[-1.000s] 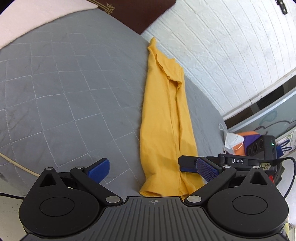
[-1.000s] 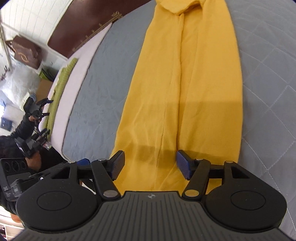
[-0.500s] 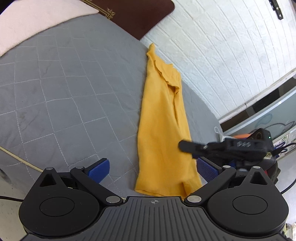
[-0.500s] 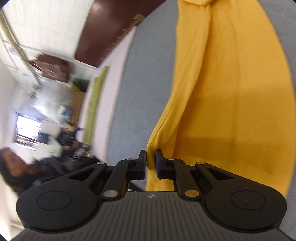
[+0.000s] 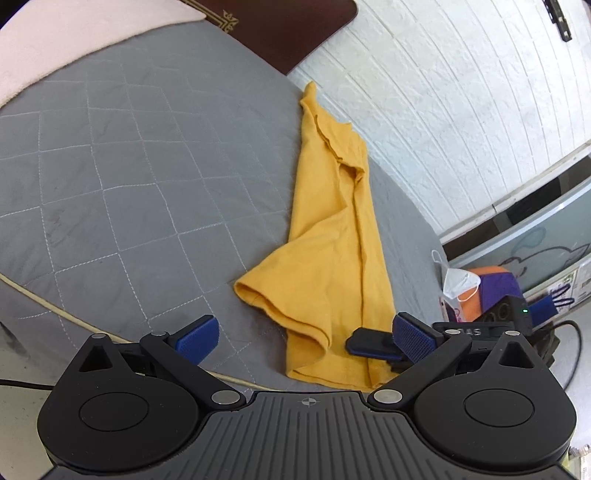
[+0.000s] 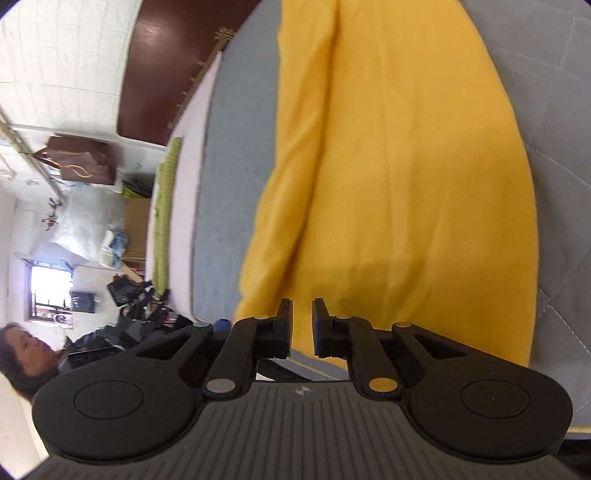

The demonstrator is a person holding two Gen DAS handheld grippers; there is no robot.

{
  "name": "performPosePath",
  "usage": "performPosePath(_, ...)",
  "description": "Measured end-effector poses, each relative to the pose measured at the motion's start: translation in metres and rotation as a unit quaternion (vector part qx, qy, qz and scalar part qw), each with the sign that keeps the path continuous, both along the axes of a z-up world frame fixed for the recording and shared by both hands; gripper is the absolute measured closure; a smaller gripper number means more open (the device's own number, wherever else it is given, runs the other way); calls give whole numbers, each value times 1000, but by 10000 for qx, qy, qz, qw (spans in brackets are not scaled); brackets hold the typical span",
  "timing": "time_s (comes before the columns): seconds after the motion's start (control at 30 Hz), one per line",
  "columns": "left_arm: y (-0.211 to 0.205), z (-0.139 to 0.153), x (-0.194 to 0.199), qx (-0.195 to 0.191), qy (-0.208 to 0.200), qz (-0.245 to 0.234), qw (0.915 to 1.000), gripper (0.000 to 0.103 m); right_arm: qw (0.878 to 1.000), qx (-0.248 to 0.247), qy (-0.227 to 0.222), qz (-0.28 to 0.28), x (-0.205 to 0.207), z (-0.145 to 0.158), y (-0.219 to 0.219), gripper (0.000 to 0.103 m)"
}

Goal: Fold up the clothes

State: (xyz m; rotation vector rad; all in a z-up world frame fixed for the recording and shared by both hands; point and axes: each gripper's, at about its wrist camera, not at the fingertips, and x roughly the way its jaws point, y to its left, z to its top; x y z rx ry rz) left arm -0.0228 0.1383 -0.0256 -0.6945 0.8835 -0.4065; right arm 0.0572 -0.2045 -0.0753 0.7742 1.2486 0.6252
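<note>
A long yellow garment lies folded lengthwise on a grey quilted bed, its far end near the white brick wall and its near hem bunched and lifted at the bed's edge. The right gripper sits at that hem, its jaws narrow and opening, with yellow cloth showing in the gap; whether the pads press it cannot be told. The left gripper hovers beside it, jaws wide and holding nothing

Bedroom, quilted grey bed, dark headboard, brick wall
</note>
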Motion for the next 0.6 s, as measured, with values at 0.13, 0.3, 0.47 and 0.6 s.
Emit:
performPosePath(0.13,7,-3,1,-293,130,156,9994,0,9929,-684,-892,391,-2,32,21,46)
performPosePath(0.3,22,-8,-3,-652,255,445,9966,0,9376,-1731,-2682,1379,-33,69,66,29)
performPosePath(0.47,38,-3,-7,-795,160,751,9939,0,7721,-3393,-4783,2450,-100,65,130,24)
performPosePath(0.6,44,3,-9,-802,57,784,9937,0,6698,-4032,-5421,3081,-127,41,165,24)
